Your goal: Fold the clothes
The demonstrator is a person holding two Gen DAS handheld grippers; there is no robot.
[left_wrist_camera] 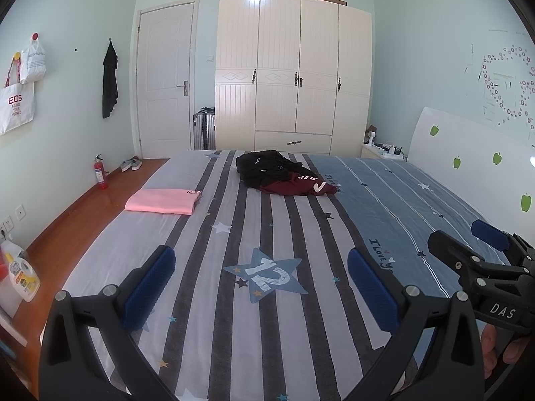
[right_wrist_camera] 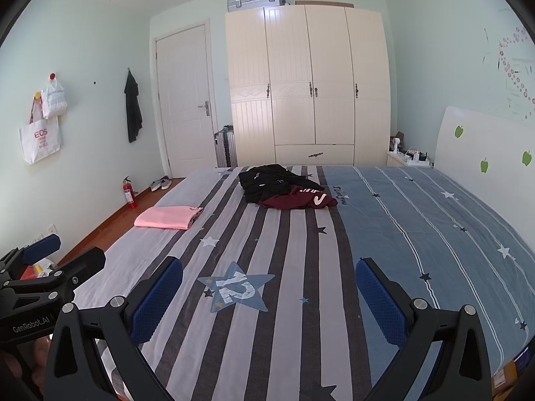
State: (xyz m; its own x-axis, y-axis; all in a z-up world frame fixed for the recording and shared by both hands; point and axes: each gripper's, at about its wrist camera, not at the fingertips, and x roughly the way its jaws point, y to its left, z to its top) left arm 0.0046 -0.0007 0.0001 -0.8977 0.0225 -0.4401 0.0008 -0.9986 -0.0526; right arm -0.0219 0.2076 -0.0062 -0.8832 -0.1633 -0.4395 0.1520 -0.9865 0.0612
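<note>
Left wrist: left hand-held gripper [left_wrist_camera: 260, 287] spread, empty, held over bed [left_wrist_camera: 214, 300]. Right hand-held gripper [right_wrist_camera: 269, 300] likewise spread, ready to reach. Unfolded pile [left_wrist_camera: 284, 173] far side; pink shirt [left_wrist_camera: 164, 201] folded, set aside.

The striped bed [left_wrist_camera: 267, 317] before me carries a folded pink garment [left_wrist_camera: 164, 201] and a black-and-maroon clothes heap [left_wrist_camera: 281, 173], well apart.

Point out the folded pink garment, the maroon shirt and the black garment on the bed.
Folded pink garment [left_wrist_camera: 164, 201], left wrist view: middle of its top.
Maroon shirt [right_wrist_camera: 294, 200], right wrist view: its front.
Black garment [left_wrist_camera: 264, 167], left wrist view: centre of heap.
</note>
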